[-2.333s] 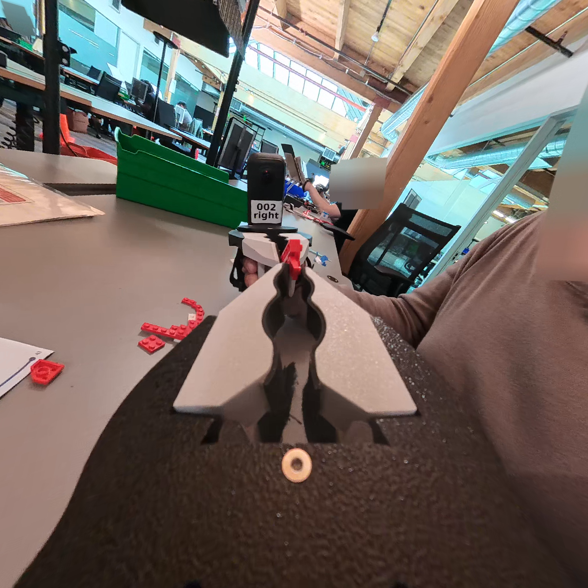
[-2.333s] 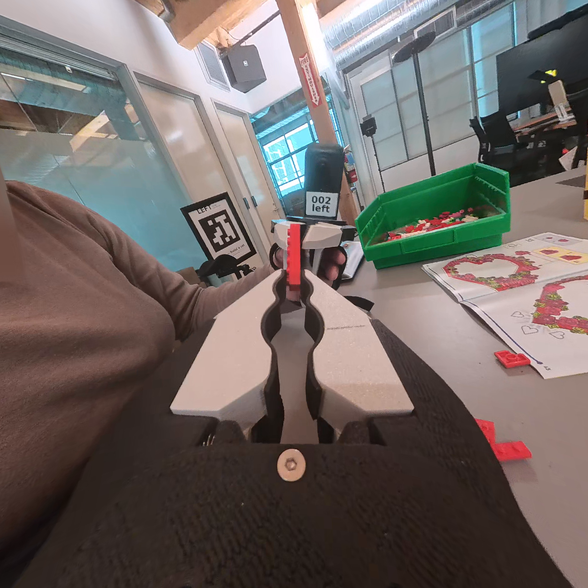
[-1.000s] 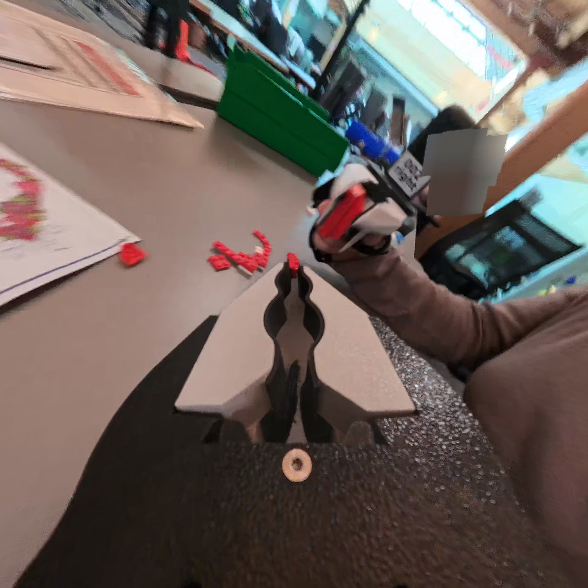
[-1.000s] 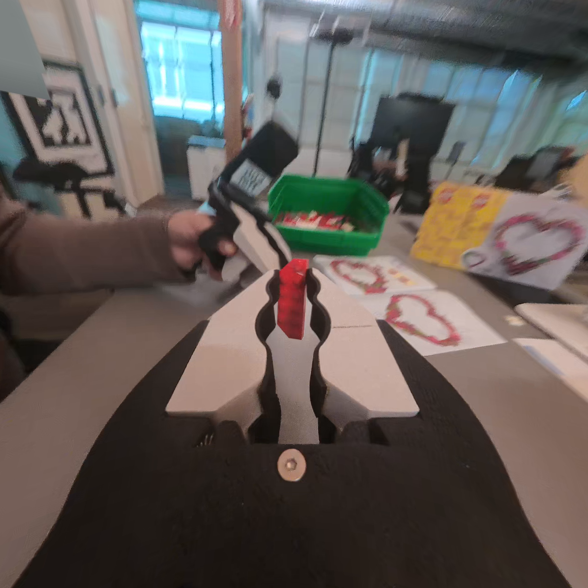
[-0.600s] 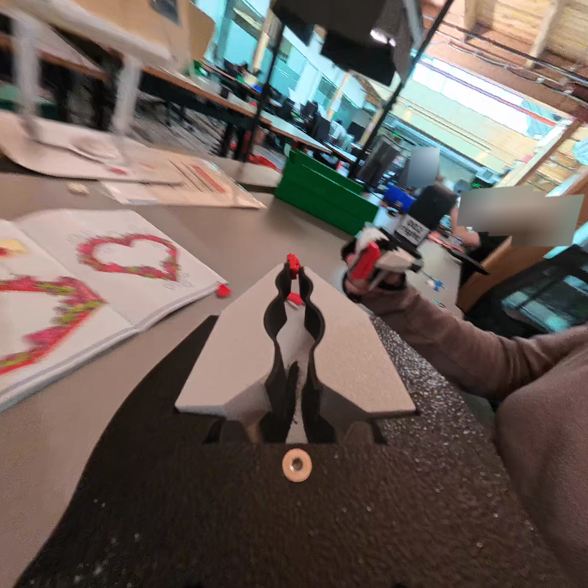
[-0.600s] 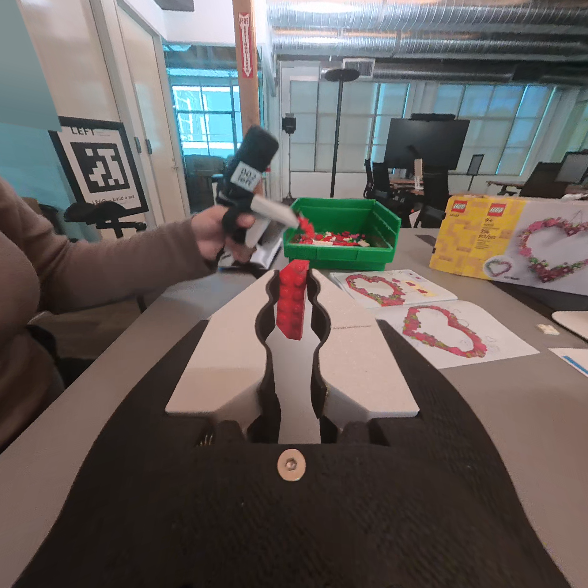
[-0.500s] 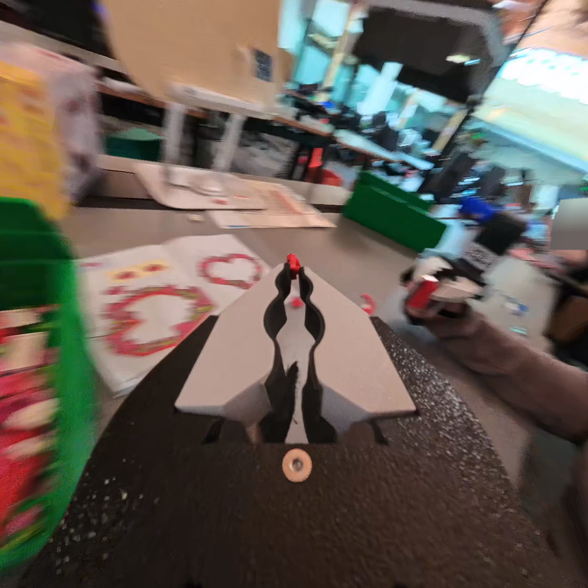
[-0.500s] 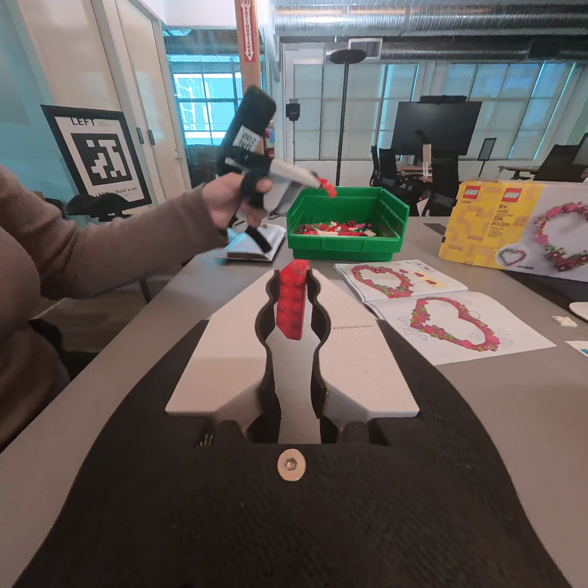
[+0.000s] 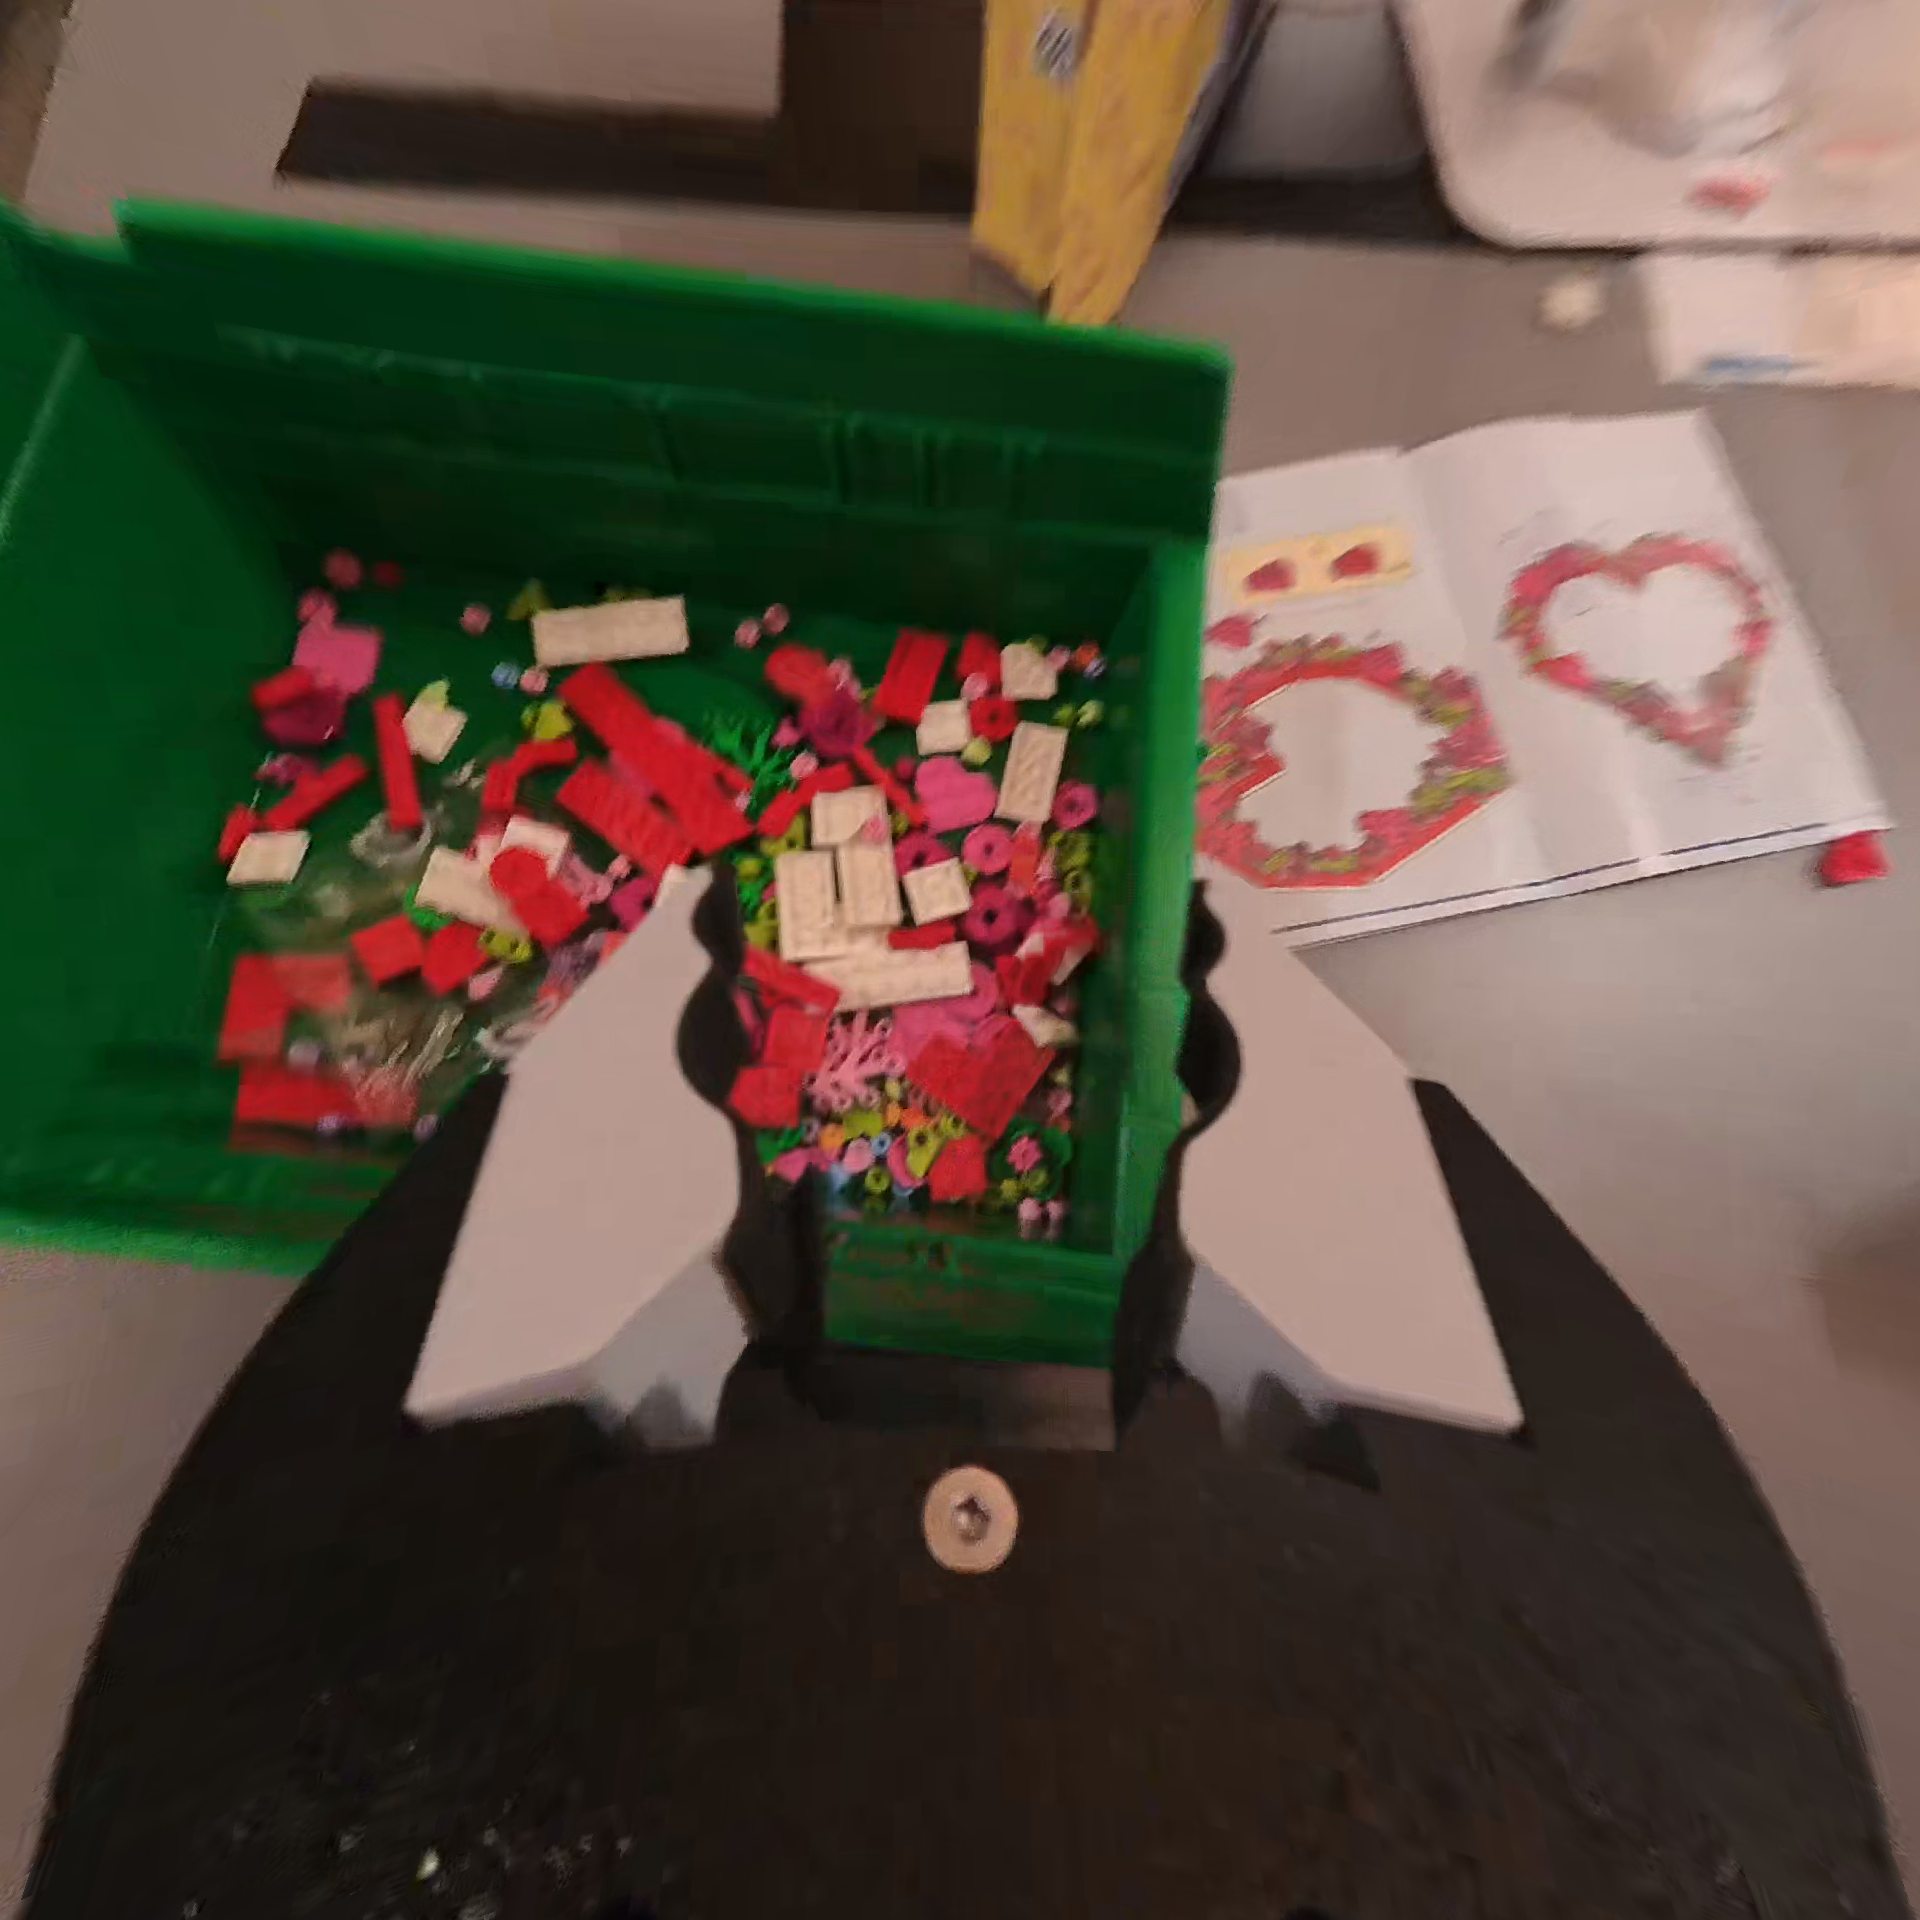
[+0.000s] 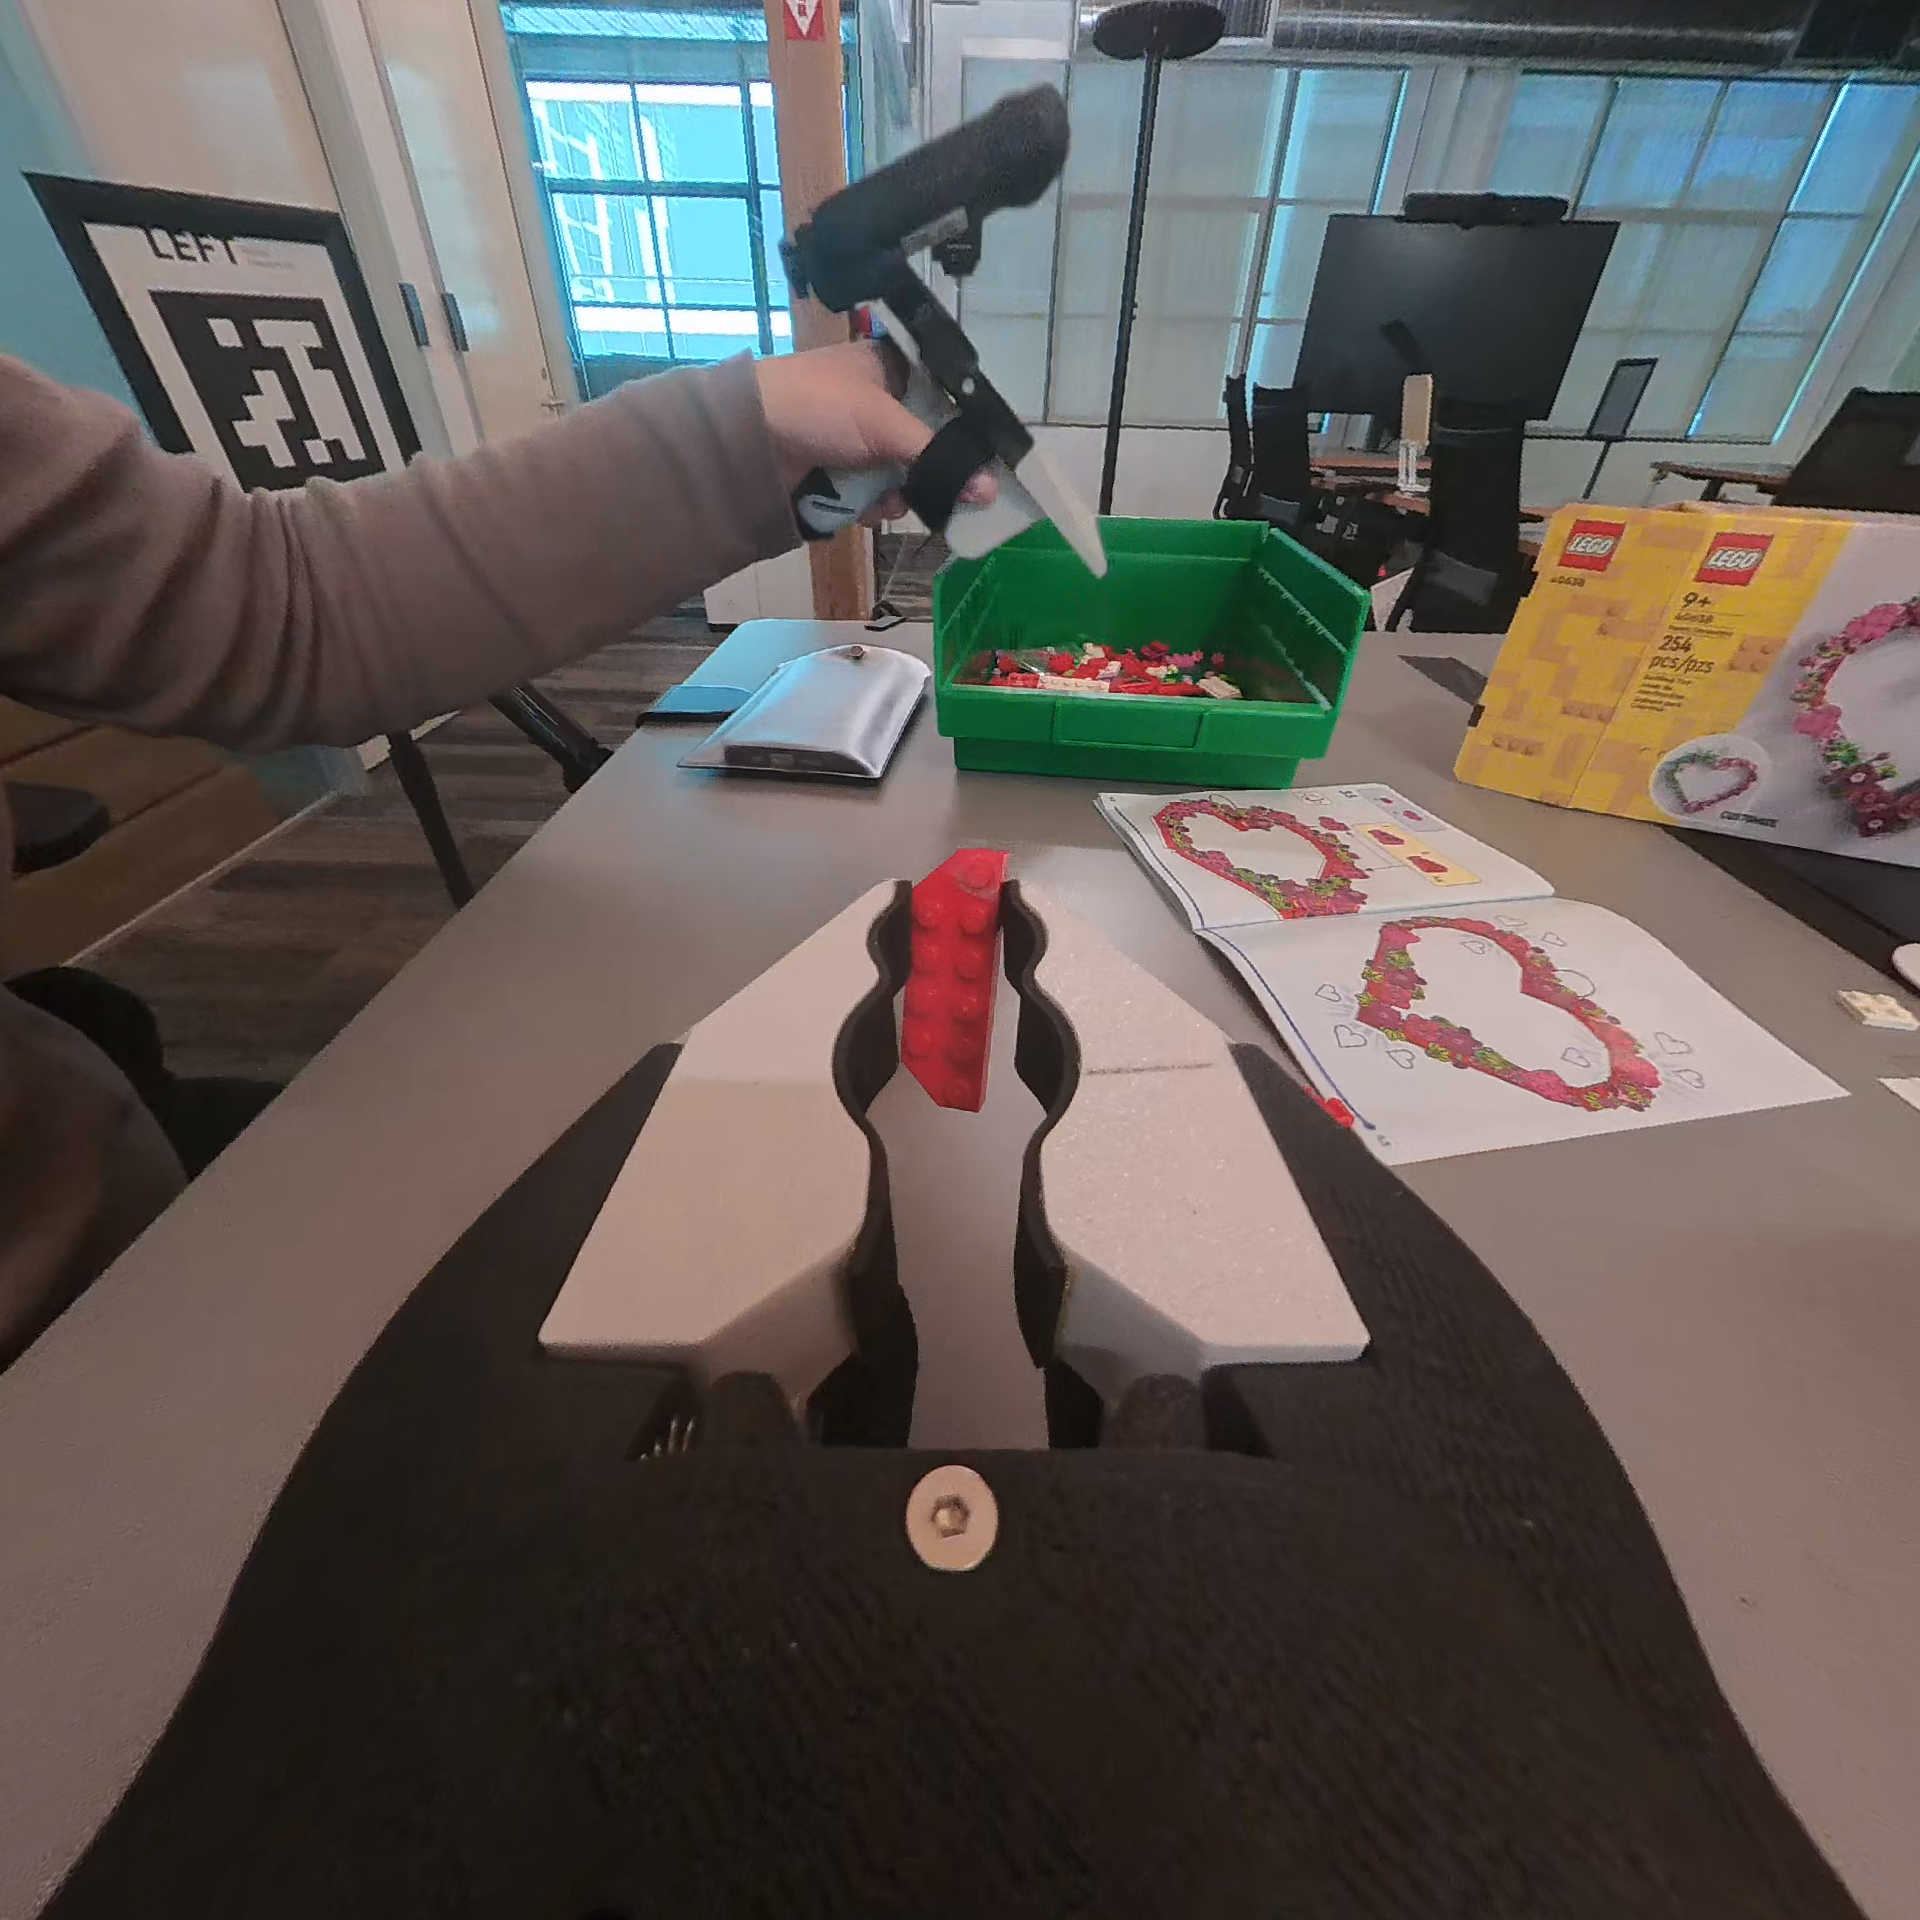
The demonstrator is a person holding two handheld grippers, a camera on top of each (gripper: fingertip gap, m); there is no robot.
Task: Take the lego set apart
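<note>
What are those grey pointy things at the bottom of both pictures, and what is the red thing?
Those are claws. A person holds one in each hand, and each has a camera looking along its two fingers. The left claw is open, over a green bin full of loose lego pieces. The right claw is shut on a red lego piece above the grey table. Its picture also shows the other claw farther off, plus an open instruction booklet and a yellow box.
</note>
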